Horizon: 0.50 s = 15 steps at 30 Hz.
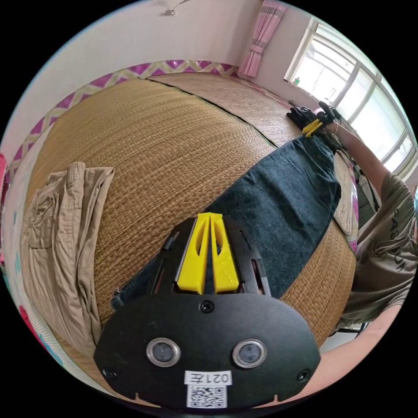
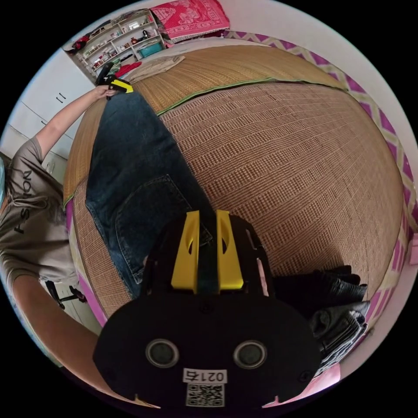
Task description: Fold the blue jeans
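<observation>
The blue jeans [image 1: 278, 196] lie stretched out flat on a woven mat [image 1: 152, 143], folded lengthwise with a back pocket facing up [image 2: 148, 209]. My left gripper [image 1: 210, 216] is shut on the leg end, its yellow jaws nearly touching with denim pinched between them. My right gripper [image 2: 207, 214] is shut on the waist end, a strip of dark denim held between its jaws. Each gripper appears in the other's view at the far end of the jeans: the right gripper [image 1: 315, 124] and the left gripper [image 2: 116, 85], both held by hands.
Khaki trousers [image 1: 56, 226] lie on the mat beyond the leg end. A pile of folded dark clothes [image 2: 335, 305] sits near the waist end. The person [image 2: 26, 209] stands beside the mat's edge. A window [image 1: 348, 74] and shelves [image 2: 126, 35] line the walls.
</observation>
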Each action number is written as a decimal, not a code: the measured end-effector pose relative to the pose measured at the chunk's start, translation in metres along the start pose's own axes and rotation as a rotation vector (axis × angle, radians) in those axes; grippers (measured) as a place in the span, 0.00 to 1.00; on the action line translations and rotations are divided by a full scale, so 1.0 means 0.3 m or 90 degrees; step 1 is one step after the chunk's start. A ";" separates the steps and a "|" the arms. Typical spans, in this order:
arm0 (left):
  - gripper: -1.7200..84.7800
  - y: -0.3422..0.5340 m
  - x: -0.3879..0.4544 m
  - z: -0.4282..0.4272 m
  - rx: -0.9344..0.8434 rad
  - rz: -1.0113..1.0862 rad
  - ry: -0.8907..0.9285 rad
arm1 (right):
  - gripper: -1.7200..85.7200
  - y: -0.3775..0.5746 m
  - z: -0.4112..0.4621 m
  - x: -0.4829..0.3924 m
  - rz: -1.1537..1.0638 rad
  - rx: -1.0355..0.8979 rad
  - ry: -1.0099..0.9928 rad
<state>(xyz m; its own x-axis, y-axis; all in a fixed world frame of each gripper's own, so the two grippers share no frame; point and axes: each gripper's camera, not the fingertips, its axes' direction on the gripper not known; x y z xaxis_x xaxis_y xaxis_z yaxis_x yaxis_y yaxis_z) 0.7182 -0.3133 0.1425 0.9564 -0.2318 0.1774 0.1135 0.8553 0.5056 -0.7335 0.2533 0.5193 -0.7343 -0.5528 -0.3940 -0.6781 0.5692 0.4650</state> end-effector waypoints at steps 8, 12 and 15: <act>0.01 0.064 0.083 -0.246 0.152 -0.004 -0.007 | 0.01 0.160 -0.156 -0.031 -0.048 0.076 0.009; 0.02 0.089 0.101 -0.293 0.136 -0.013 -0.019 | 0.01 0.318 -0.303 -0.100 -0.064 0.174 0.015; 0.05 0.057 0.131 -0.283 0.114 -0.001 -0.034 | 0.01 0.407 -0.386 -0.160 -0.077 0.223 0.017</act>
<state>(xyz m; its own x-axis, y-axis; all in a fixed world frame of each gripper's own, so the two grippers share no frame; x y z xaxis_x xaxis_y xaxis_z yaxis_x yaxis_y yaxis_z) 0.7806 -0.2686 0.0865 0.9400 -0.2616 0.2192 0.0607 0.7601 0.6470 -0.7773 0.2790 0.6867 -0.6498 -0.6421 -0.4068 -0.7337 0.6697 0.1151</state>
